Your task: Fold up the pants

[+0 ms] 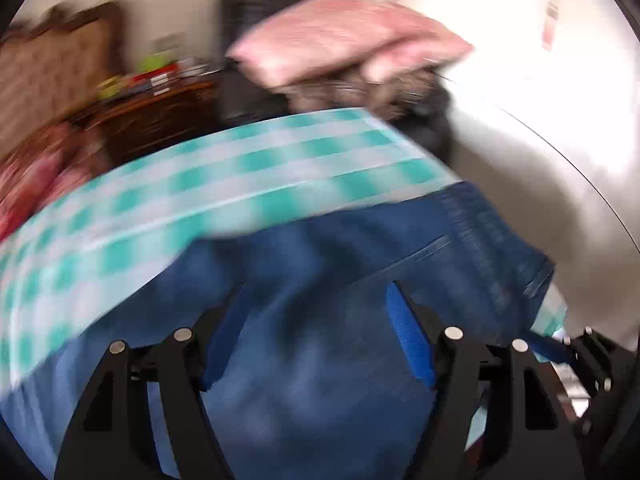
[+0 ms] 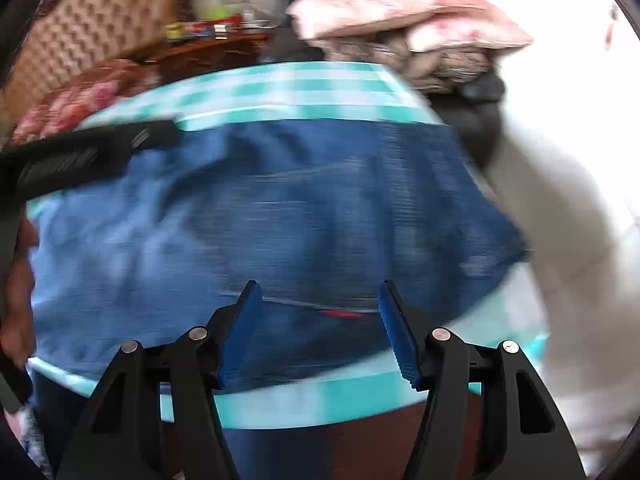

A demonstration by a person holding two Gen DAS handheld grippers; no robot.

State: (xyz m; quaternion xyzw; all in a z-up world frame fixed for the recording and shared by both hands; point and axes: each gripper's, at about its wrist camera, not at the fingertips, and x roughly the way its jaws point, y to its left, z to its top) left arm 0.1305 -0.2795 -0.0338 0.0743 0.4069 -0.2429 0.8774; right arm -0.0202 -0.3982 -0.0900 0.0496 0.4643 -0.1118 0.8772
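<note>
Two grippers over blue pants [image 2: 256,208] lying on teal-checked cloth [image 1: 224,176]. Left gripper [image 1: 316,320]: jaws apart, nothing gripped, denim below. Right gripper [image 2: 320,320]: jaws apart, nothing gripped, above the pants' near edge. No containers visible. Frames blurred.

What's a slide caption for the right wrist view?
Right gripper open above blue jeans spread on a teal checked cloth, pink pillows behind.
</note>
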